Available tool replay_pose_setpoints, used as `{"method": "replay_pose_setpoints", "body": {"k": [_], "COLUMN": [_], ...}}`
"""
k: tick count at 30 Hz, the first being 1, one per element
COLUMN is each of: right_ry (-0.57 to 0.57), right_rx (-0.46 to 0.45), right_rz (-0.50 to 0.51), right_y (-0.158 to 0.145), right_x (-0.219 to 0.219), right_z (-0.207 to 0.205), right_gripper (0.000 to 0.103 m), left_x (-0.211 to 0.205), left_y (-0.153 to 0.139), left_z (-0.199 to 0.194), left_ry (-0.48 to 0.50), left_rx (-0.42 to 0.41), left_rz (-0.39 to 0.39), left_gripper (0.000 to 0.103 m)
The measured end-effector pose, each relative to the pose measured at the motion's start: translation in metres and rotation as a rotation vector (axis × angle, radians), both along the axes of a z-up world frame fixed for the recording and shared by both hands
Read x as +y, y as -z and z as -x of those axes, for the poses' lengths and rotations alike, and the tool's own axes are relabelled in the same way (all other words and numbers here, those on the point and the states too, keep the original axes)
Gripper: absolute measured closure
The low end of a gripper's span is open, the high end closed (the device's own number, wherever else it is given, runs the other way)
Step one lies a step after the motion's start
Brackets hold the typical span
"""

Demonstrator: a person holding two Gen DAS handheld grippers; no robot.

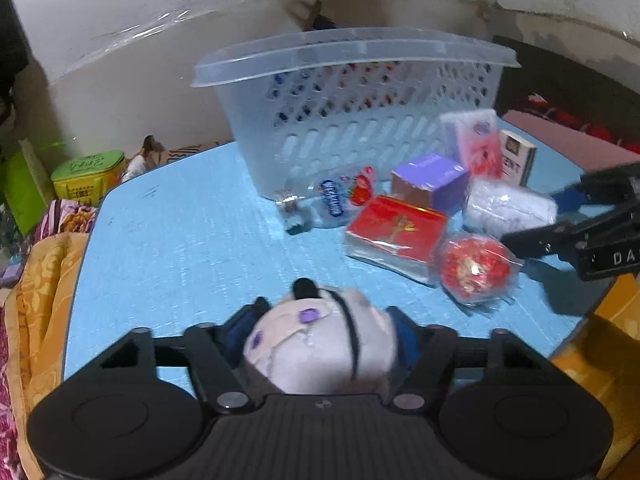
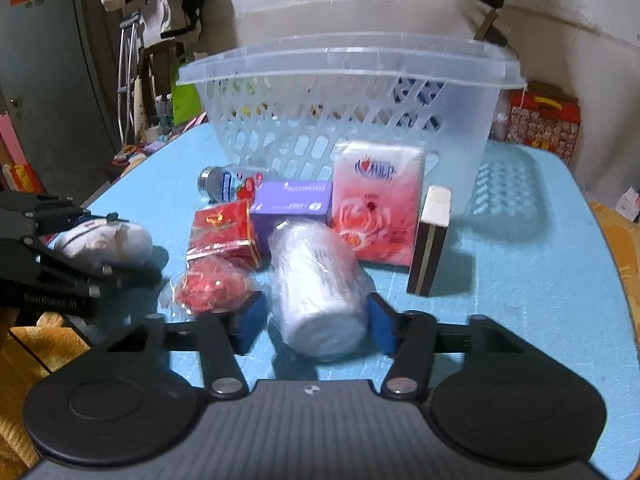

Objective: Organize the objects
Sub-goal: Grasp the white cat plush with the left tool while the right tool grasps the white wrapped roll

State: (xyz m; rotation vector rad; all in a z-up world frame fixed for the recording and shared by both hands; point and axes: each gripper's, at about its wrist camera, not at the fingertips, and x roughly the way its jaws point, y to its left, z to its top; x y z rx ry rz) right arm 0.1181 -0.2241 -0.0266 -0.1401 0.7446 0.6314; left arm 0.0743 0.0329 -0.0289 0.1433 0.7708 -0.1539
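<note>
Clamped between the left gripper [image 1: 320, 344] fingers: plush toy [image 1: 320, 344], held just above the blue table [image 1: 192, 240]. Straddled by the right gripper [image 2: 316, 320], jaws spread and pads beside but not pressing: white roll [image 2: 316, 288], long axis pointing ahead toward the basket [image 2: 352, 92]. Beyond, the pink tissue pack [image 2: 378, 204] upright. Only in the right view: striped box [image 2: 430, 240] front face, and the left gripper low to the left.

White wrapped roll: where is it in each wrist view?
Left wrist: white wrapped roll at right, beside the right claw.
Right wrist: roll bottom centre, between that claw's blue pads.
Shared landmark: clear basket behind it.
</note>
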Motion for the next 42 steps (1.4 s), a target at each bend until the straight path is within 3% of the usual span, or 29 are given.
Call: {"method": "replay_pose_setpoints", "body": {"k": [6, 9, 12, 16, 32, 42], "right_ry": [0.008, 0.007, 0.008, 0.005, 0.026, 0.039], "right_rx": [0.010, 0.009, 0.006, -0.006, -0.101, -0.162], "right_rz": [-0.013, -0.010, -0.007, 0.005, -0.031, -0.093], "right_y": [-0.001, 0.000, 0.000, 0.000, -0.023, -0.036], "right_x": [-0.003, -0.003, -0.002, 0.000, -0.014, -0.022], "right_z": [-0.001, 0.000, 0.000, 0.002, 0.017, 0.023], "right_gripper": [0.046, 0.045, 0.045, 0.049, 0.052, 0.052], "left_x": [0.006, 0.006, 0.006, 0.001, 0.000, 0.002], "left_y": [0.000, 0.003, 0.004, 0.002, -0.008, -0.021], "left_z": [0.001, 0.004, 0.008, 0.012, 0.019, 0.027], "left_ry": [0.001, 0.002, -0.002, 0.007, 0.040, 0.048], "left_rx": [0.004, 0.011, 0.007, -0.011, -0.041, -0.122], "left_rz": [0.030, 0.027, 0.027, 0.003, 0.058, 0.088], "left_gripper": [0.035, 0.025, 0.025, 0.035, 0.035, 0.035]}}
